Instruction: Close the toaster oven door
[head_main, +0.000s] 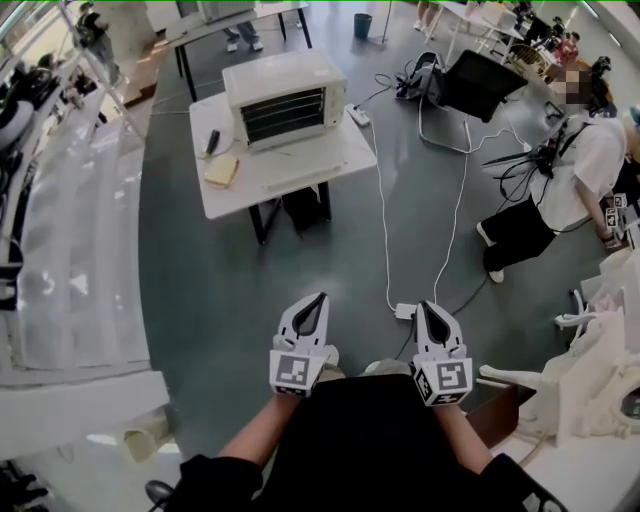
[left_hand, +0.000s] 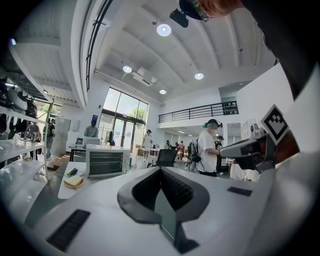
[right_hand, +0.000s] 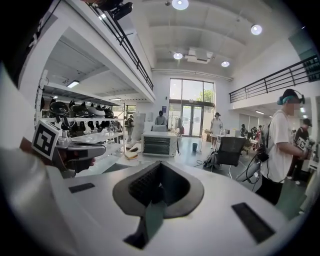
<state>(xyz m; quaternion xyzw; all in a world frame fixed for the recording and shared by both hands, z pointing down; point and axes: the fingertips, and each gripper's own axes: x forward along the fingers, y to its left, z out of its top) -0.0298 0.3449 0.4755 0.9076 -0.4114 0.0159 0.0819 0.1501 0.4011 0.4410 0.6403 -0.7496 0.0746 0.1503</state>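
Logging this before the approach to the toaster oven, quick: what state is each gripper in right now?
Left gripper: closed, jaws together, holding nothing.
Right gripper: closed, jaws together, holding nothing.

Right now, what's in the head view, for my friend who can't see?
A white boxy toaster oven, door seemingly shut, sits on a white table across the grey floor. Nearer, the left claw and right claw are shut and empty.
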